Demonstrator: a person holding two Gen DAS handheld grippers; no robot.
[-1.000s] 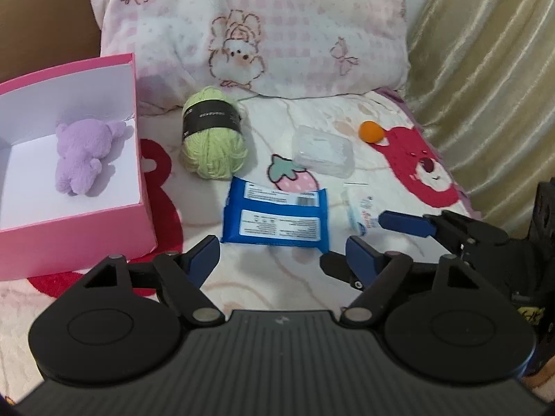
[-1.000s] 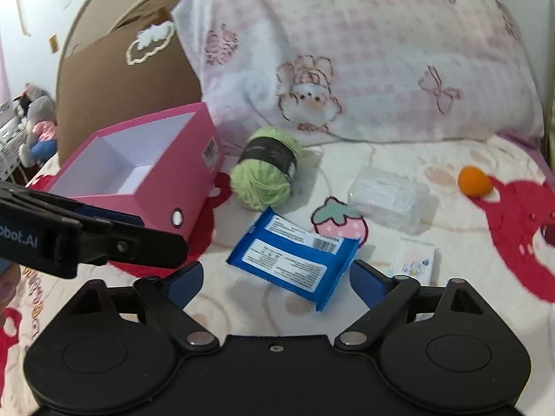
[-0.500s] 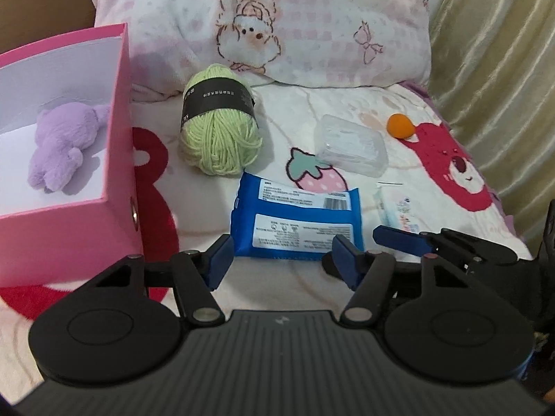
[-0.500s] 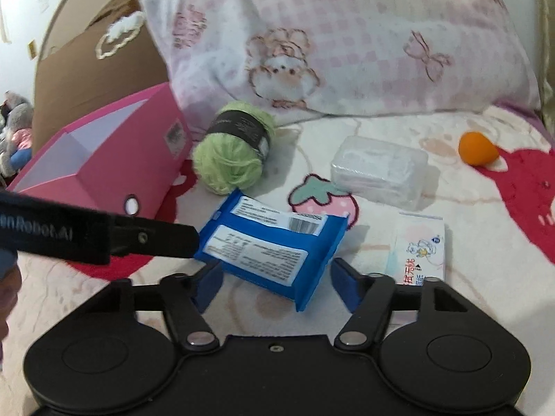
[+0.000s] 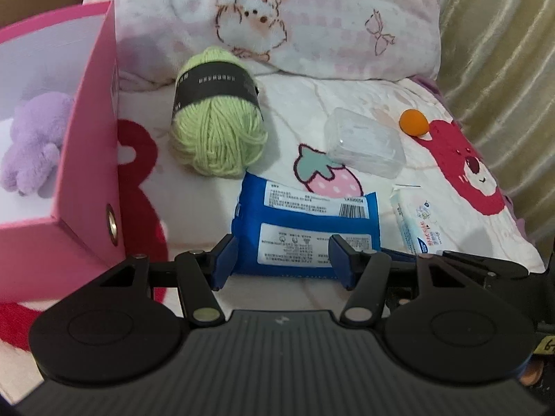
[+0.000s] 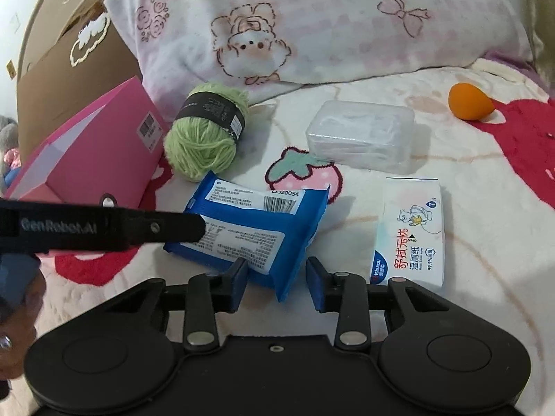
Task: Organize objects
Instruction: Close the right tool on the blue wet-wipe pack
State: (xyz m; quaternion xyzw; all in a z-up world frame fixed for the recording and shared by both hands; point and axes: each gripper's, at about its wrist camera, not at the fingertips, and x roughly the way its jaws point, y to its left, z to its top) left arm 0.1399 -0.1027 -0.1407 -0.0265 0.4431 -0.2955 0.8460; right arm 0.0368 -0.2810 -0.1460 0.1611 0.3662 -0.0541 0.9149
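A blue wipes packet (image 5: pixel 305 228) (image 6: pixel 253 228) lies flat on the bedspread. My left gripper (image 5: pixel 282 263) is open with its fingers on either side of the packet's near end. My right gripper (image 6: pixel 277 284) is open around the packet's near corner. A green yarn ball (image 5: pixel 216 114) (image 6: pixel 204 135) lies behind the packet. A pink box (image 5: pixel 93 159) (image 6: pixel 100 152) at the left holds a purple plush toy (image 5: pixel 31 142). A white wet-wipe pack (image 5: pixel 416 225) (image 6: pixel 411 232), a clear plastic case (image 5: pixel 364 142) (image 6: pixel 360 135) and an orange sponge (image 5: pixel 412 123) (image 6: pixel 468 102) lie to the right.
A pink checked pillow (image 5: pixel 277 17) (image 6: pixel 312 24) lies along the back. A beige curtain (image 5: pixel 503 52) hangs at the right. A cardboard box (image 6: pixel 69 66) stands behind the pink box. The left gripper's arm (image 6: pixel 104 228) crosses the right wrist view.
Both grippers have moved forward and down to the blue packet. Their jaws have narrowed around it, the right more than the left.
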